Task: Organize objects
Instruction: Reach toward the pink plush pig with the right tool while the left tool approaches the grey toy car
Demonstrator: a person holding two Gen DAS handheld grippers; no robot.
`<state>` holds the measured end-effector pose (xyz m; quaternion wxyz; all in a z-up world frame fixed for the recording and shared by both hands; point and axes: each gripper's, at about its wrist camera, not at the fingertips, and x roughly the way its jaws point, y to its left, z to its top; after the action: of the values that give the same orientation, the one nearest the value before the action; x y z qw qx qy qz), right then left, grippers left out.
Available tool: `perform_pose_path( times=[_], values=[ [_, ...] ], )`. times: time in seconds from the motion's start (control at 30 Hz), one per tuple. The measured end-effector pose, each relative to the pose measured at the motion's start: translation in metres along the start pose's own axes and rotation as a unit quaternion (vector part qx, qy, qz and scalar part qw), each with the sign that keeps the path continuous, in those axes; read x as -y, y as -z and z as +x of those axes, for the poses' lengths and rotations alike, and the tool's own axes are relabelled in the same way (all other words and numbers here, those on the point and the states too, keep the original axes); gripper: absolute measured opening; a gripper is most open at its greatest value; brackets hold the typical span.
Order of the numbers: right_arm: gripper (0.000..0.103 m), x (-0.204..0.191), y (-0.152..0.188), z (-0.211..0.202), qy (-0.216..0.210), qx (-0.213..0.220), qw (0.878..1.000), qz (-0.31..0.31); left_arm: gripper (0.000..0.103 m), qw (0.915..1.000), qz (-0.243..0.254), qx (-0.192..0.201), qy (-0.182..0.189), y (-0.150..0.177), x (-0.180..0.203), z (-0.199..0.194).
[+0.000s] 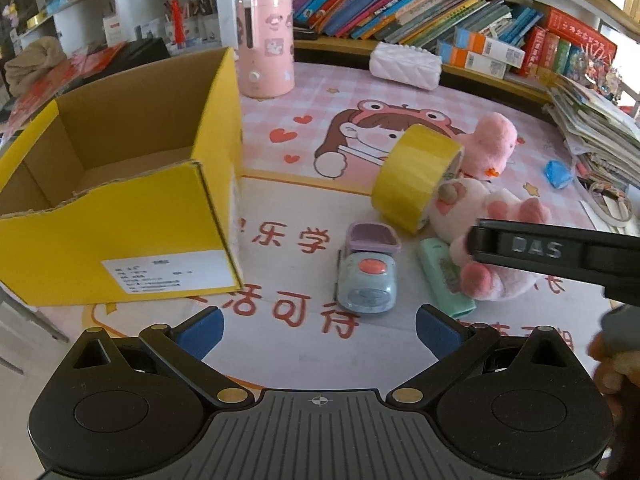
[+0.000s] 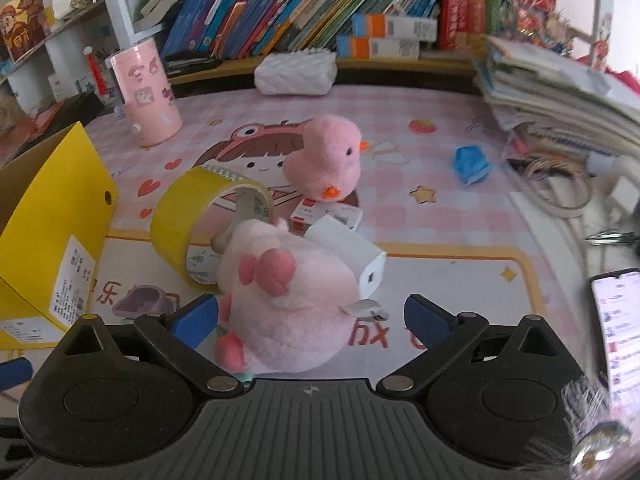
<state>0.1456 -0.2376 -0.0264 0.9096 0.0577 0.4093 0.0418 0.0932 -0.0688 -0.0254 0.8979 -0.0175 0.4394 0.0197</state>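
An open yellow cardboard box [image 1: 120, 216] stands at the left, empty inside; it also shows in the right wrist view [image 2: 44, 232]. A yellow tape roll [image 1: 416, 176] [image 2: 188, 216] stands on edge mid-mat. A pale pink plush pig [image 1: 492, 236] [image 2: 288, 304] lies beside it. A pink plush duck [image 1: 488, 144] [image 2: 328, 156] sits behind. A grey-blue stamp toy [image 1: 368, 276] with a purple lid lies before my left gripper [image 1: 318, 330], which is open and empty. My right gripper [image 2: 312, 322] is open, with its fingers on either side of the plush pig. A mint case [image 1: 444, 276] lies by the pig.
A pink cylinder [image 1: 264, 44] [image 2: 146, 96], a white quilted pouch [image 1: 406, 65] [image 2: 296, 72], a white charger [image 2: 352, 256], a small red-white box [image 2: 326, 216] and a blue object [image 2: 470, 164] are on the mat. Books line the back; a paper stack [image 2: 560, 100] and phone [image 2: 618, 320] sit right.
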Motion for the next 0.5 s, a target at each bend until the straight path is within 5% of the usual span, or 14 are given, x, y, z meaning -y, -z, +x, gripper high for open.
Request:
perform_pose_path(
  times=[0.3, 0.5],
  values=[
    [0.076, 0.002, -0.008, 0.024, -0.051, -0.036, 0.998, -0.008, 0.103, 0.9999, 0.002, 0.014, -0.006, -0.002, 0.008, -0.006],
    [0.064, 0.006, -0.011, 0.015, -0.071, -0.022, 0.997, -0.022, 0.102, 0.9999, -0.007, 0.012, -0.007, -0.004, 0.011, -0.003]
  ],
)
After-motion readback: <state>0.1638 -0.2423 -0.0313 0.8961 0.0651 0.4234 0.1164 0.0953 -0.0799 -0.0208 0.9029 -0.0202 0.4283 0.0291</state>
